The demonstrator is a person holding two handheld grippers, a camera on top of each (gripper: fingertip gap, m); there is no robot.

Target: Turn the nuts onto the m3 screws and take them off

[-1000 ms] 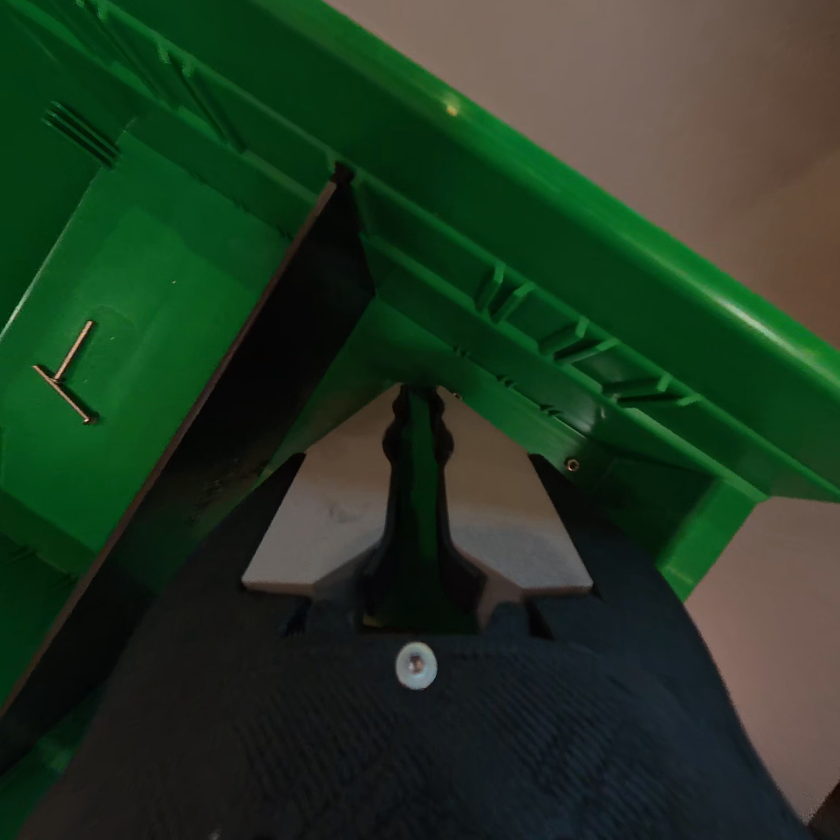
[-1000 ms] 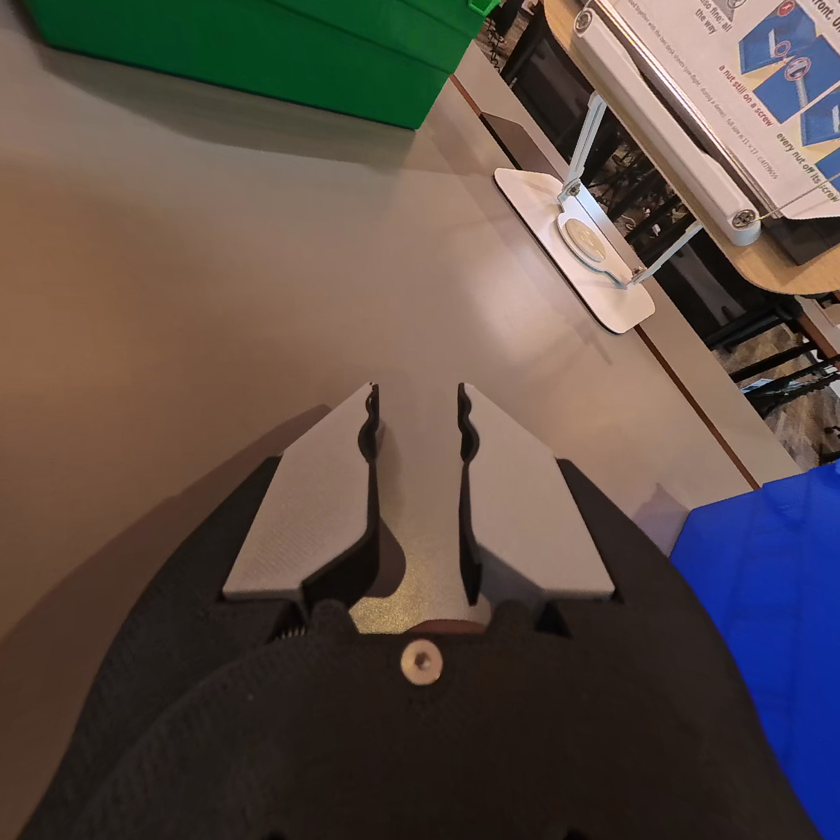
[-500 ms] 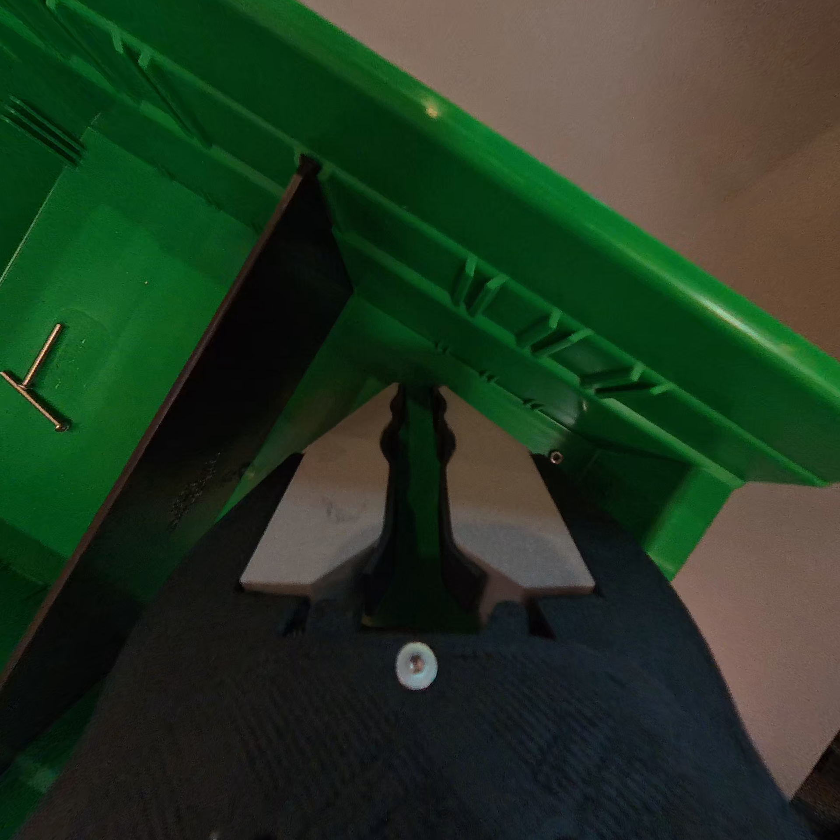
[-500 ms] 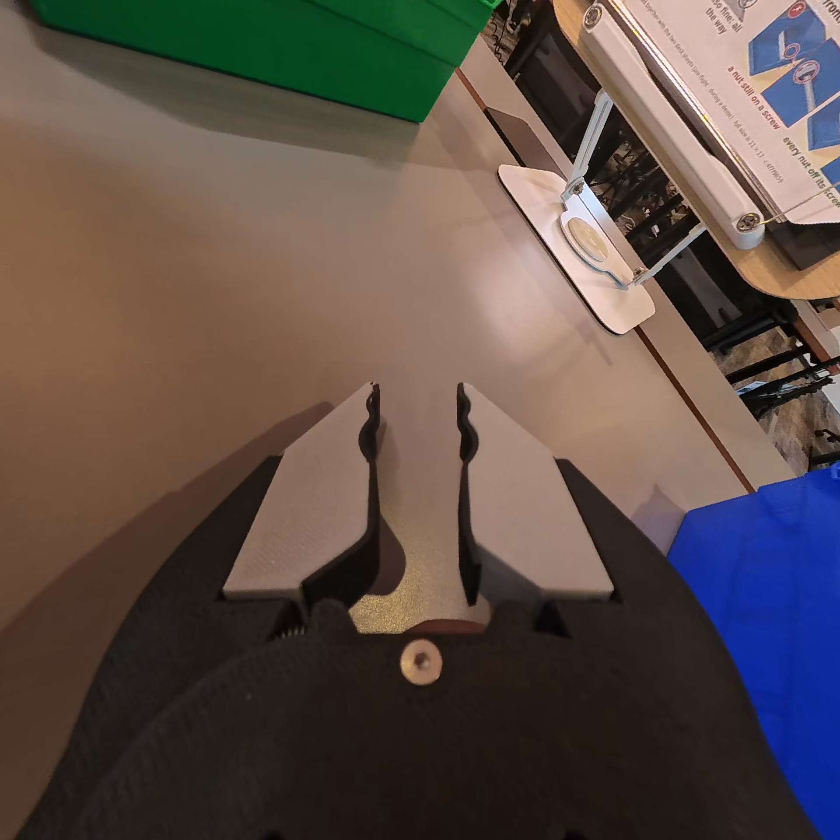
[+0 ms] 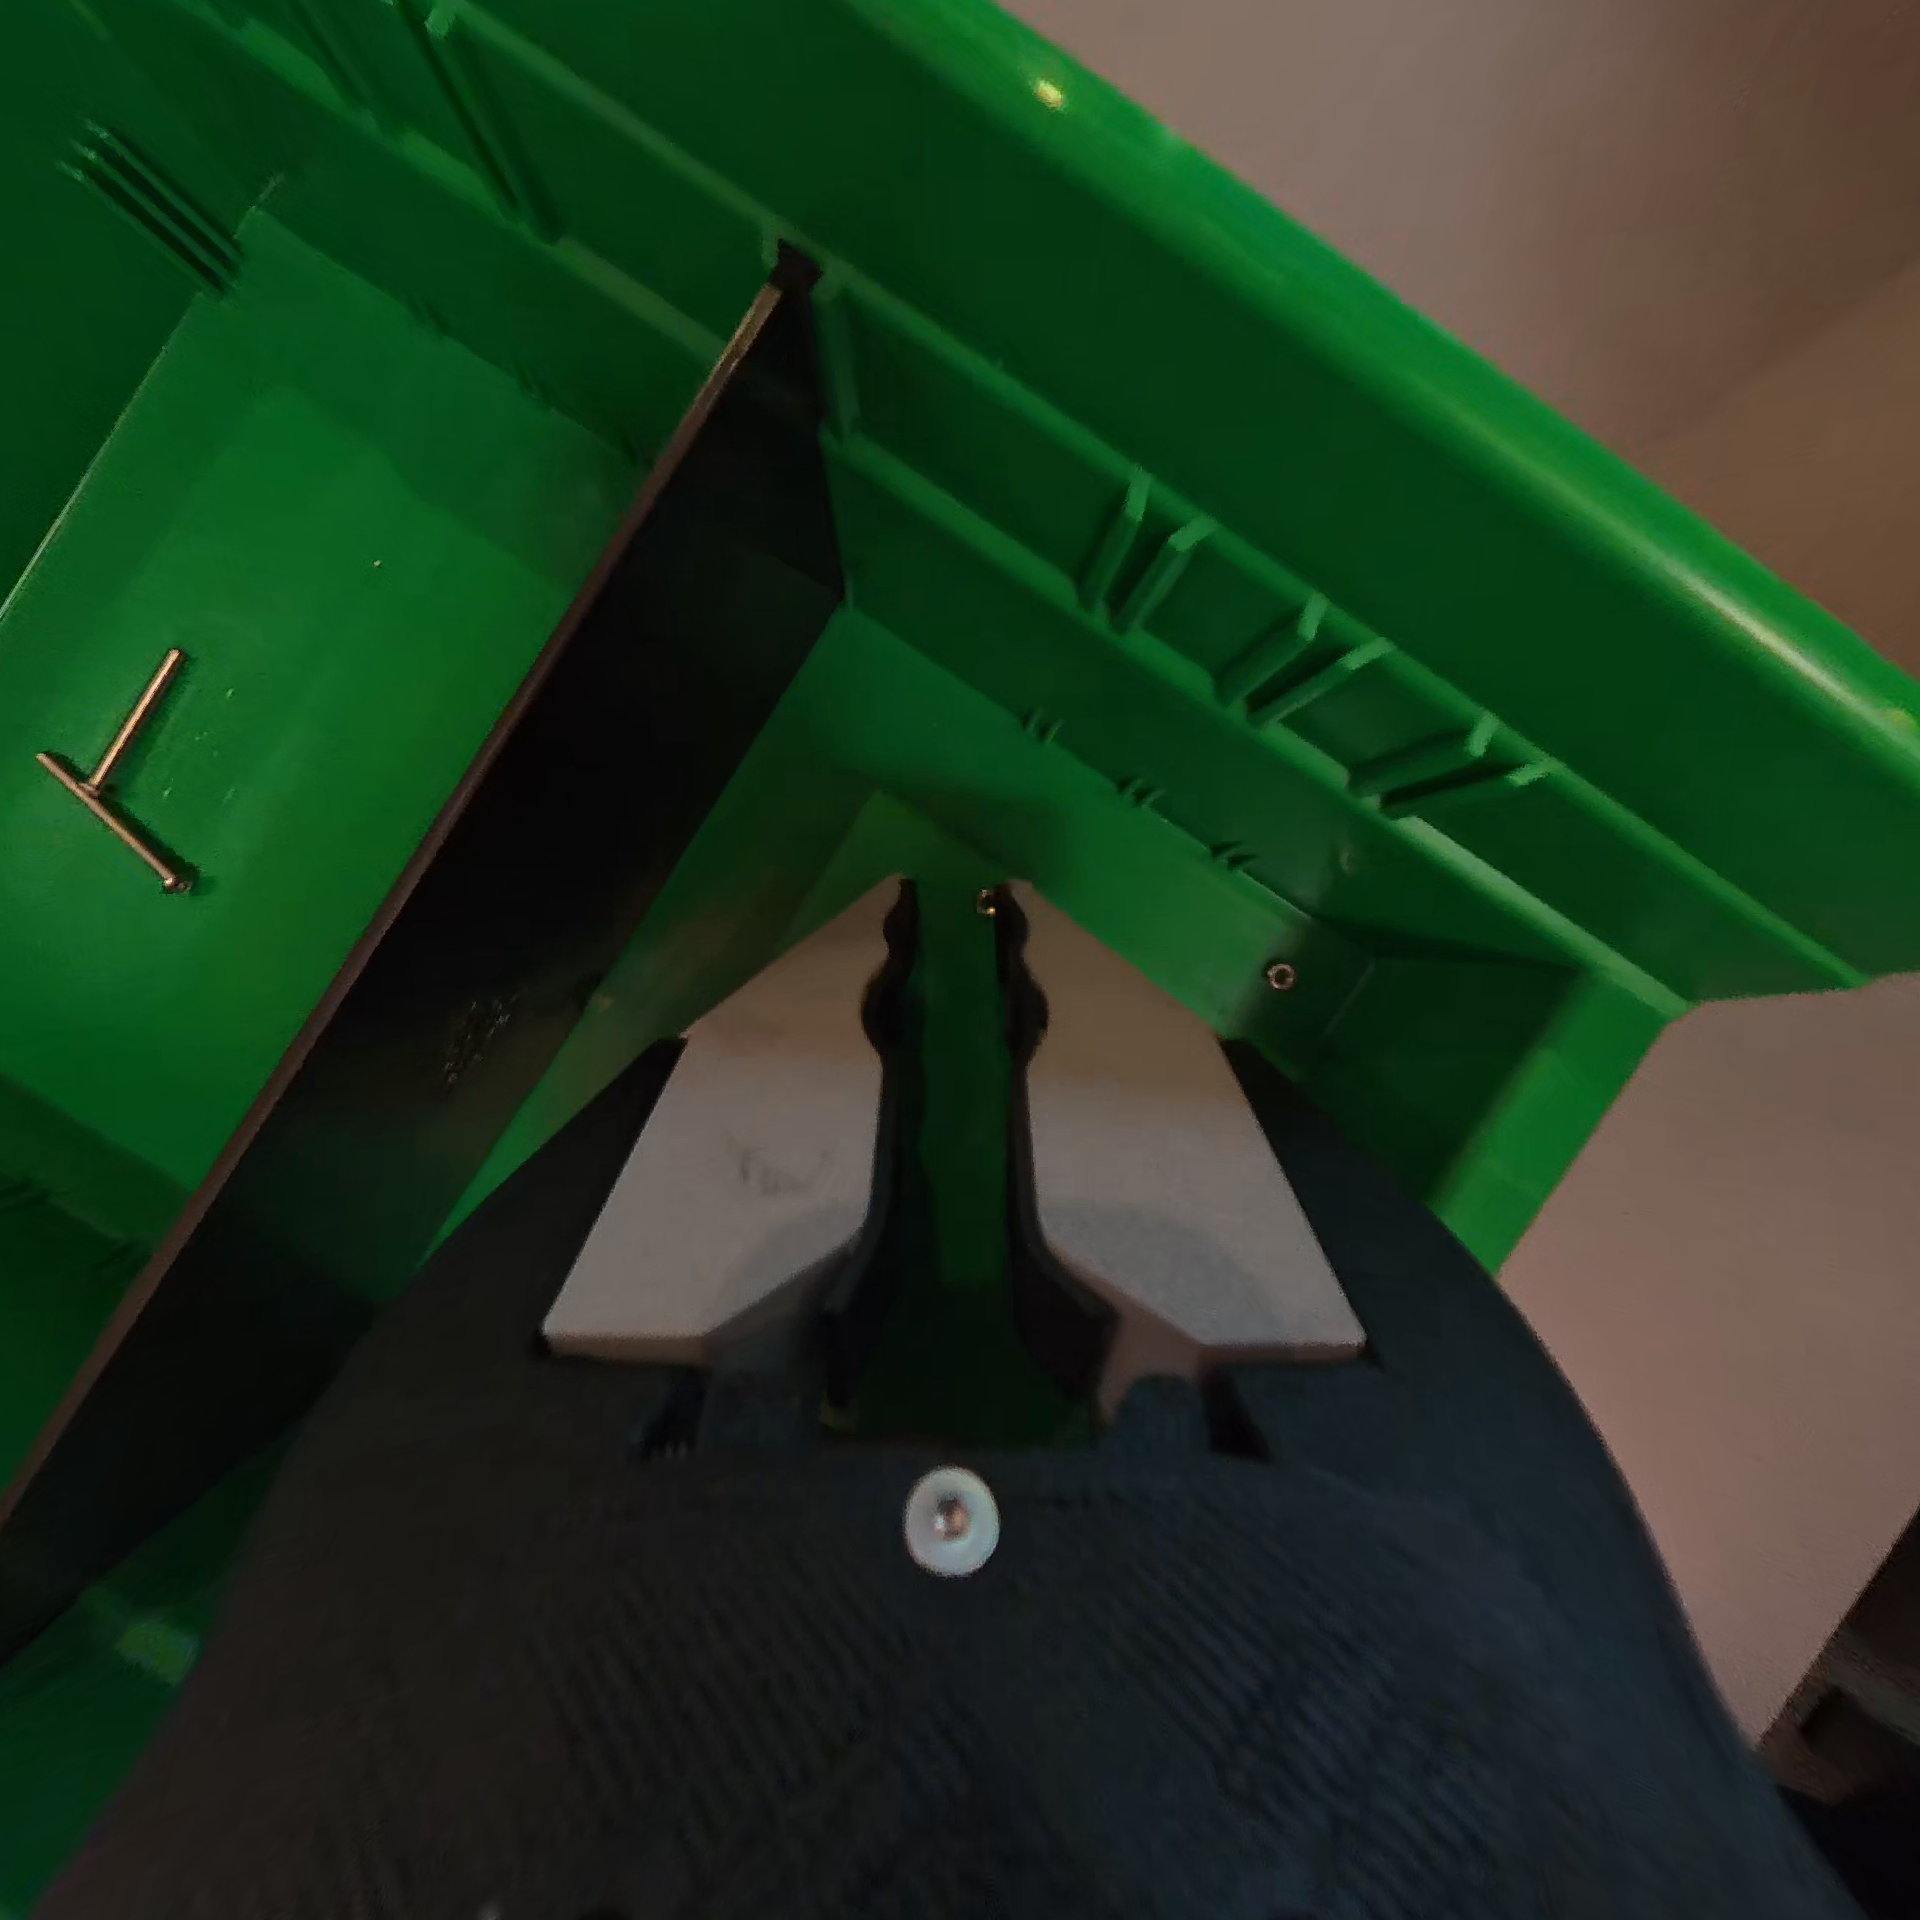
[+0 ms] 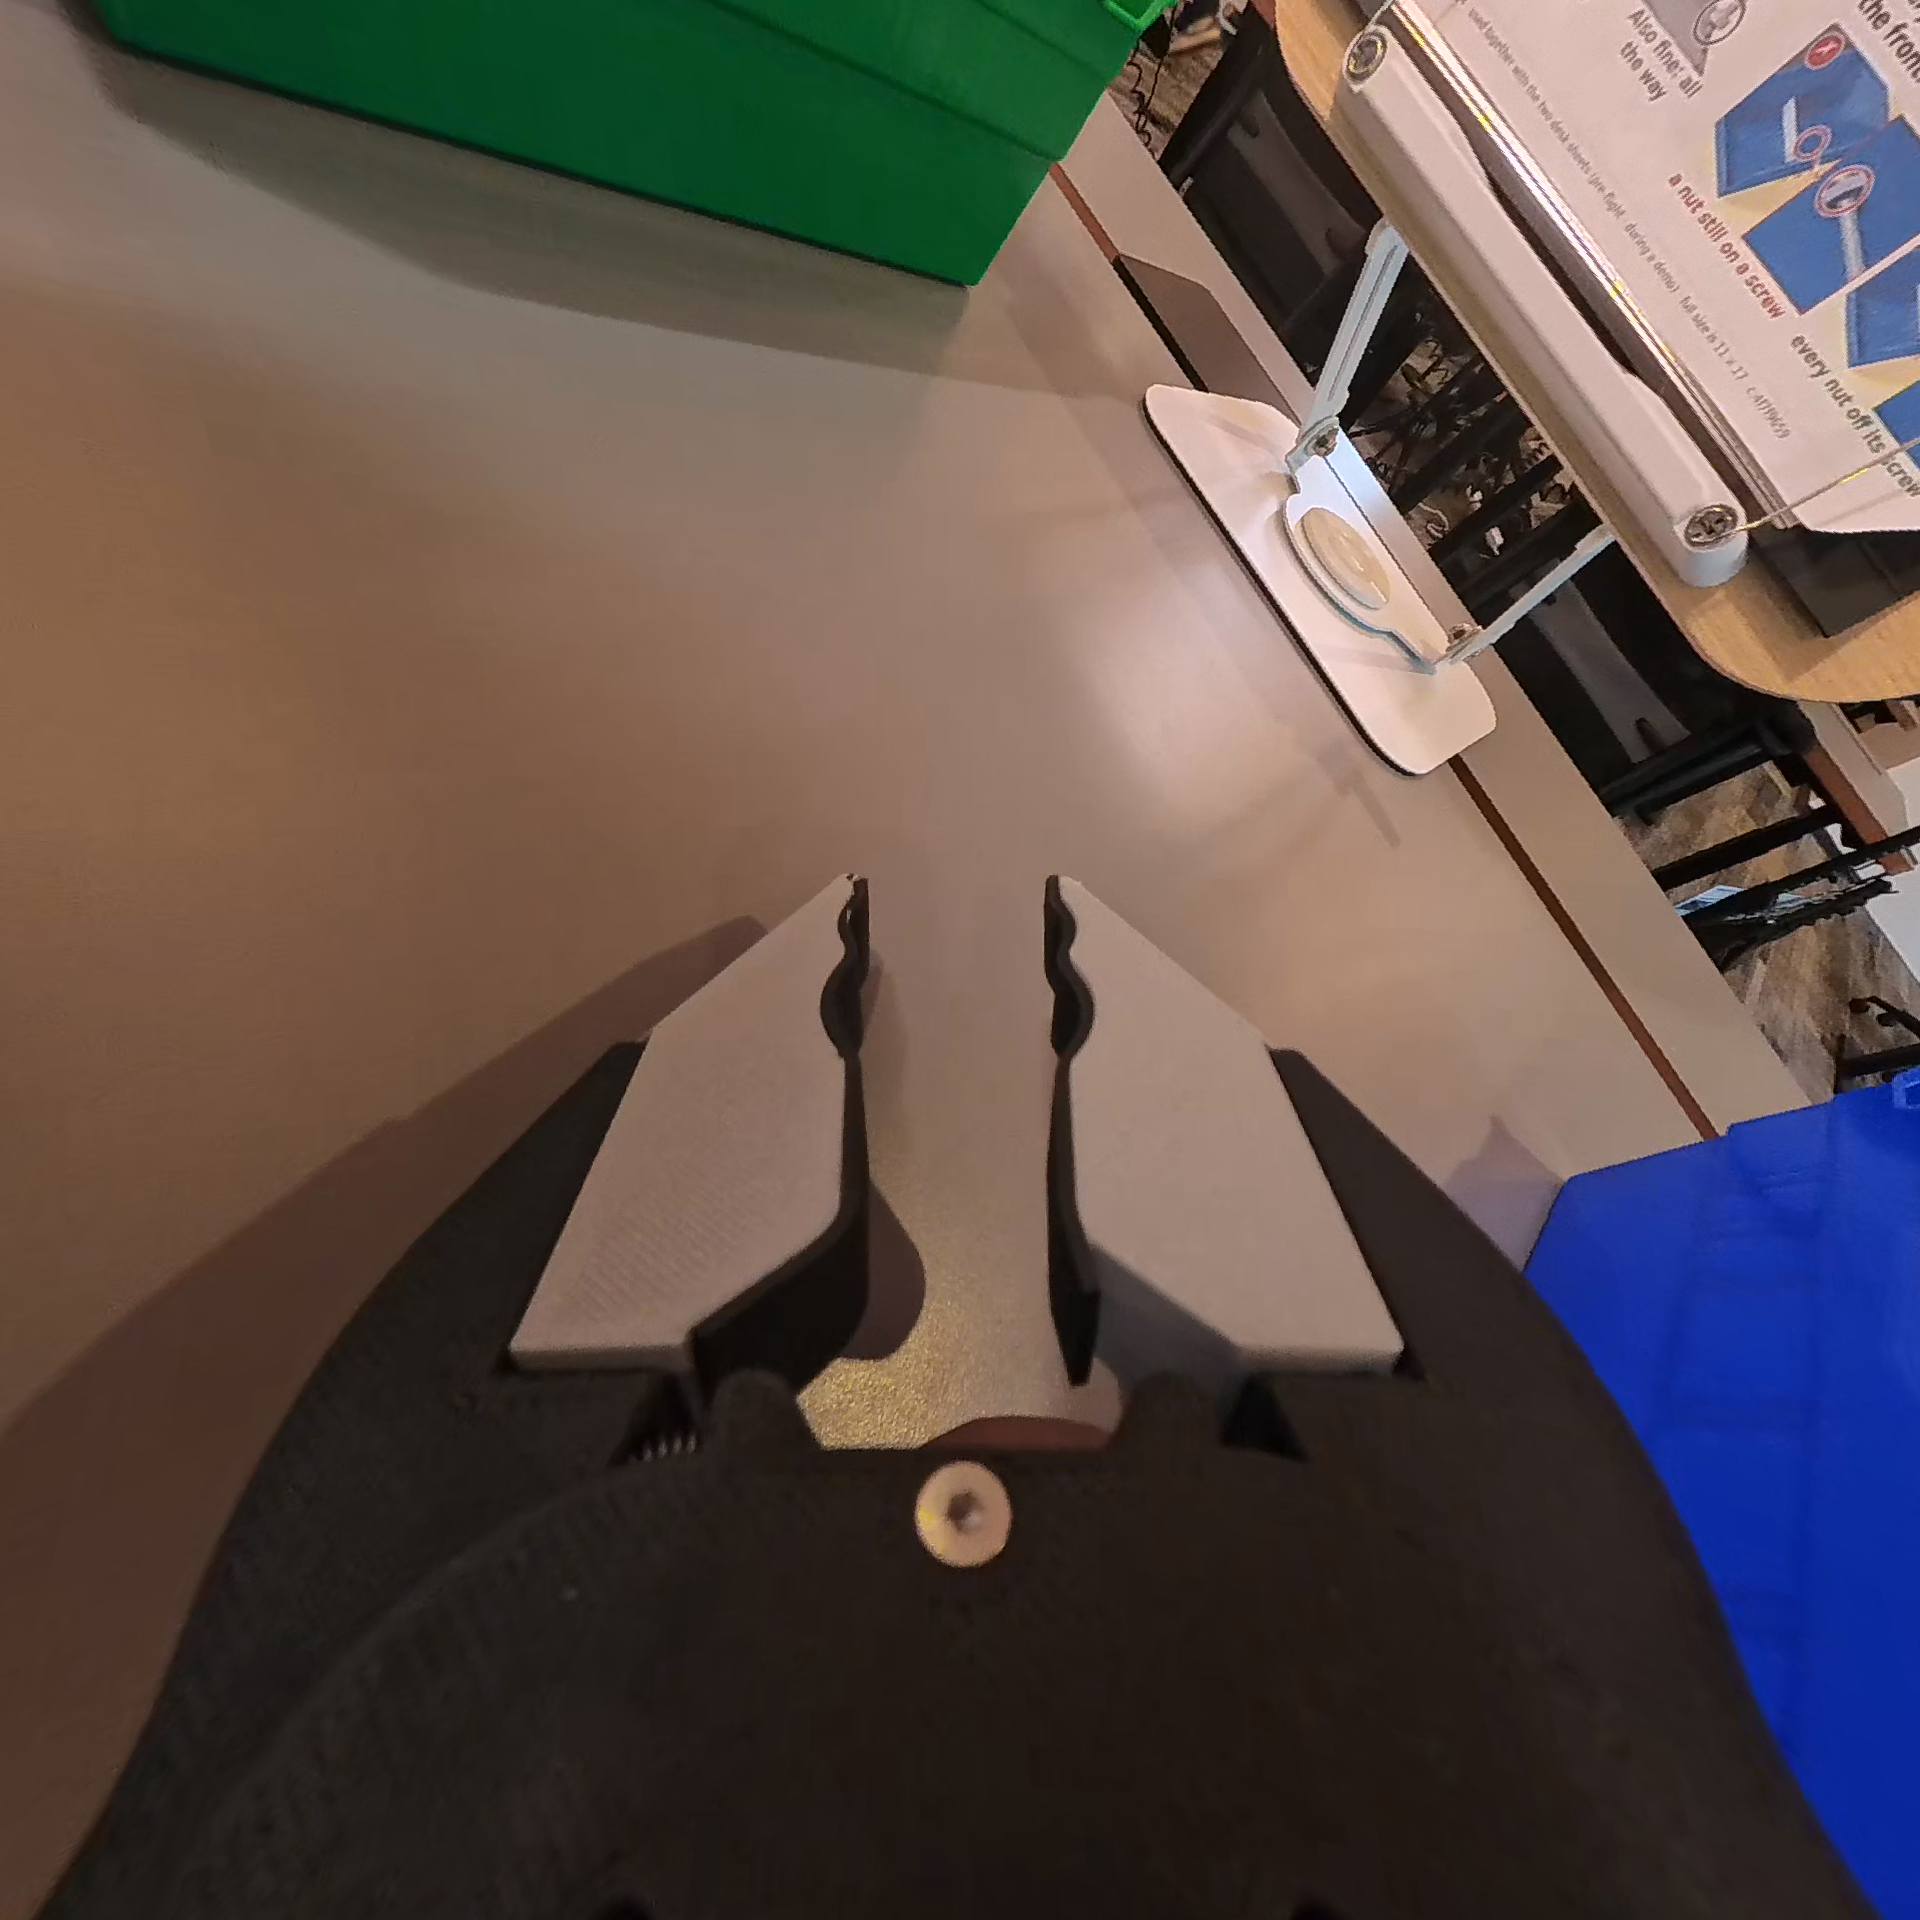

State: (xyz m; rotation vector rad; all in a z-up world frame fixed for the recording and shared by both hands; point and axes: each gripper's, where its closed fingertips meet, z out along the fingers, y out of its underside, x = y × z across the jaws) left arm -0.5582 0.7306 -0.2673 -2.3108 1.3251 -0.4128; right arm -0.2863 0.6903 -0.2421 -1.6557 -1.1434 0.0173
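Both jaws gape empty, left gripper [image 5: 953, 896] over loose nuts [image 5: 1281, 974] in the green bin [image 5: 1351, 436], right gripper [image 6: 951, 883] idle above the table [image 6: 520, 623]; threading looks unstarted

The left tool [image 5: 953, 904] points steeply downward, its grey fingers [image 5: 769, 1174] parted by a narrow gap. The right tool [image 6: 954, 894] is levelled low, fingers wider apart, gripping nothing.

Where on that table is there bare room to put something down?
The widest free patch is the grey tabletop ahead of the right tool, bordered by the green bin at the far side, the white stand base to the right and the blue bin near right. It is crowded in the green bin, where the left tool sits by small nuts.
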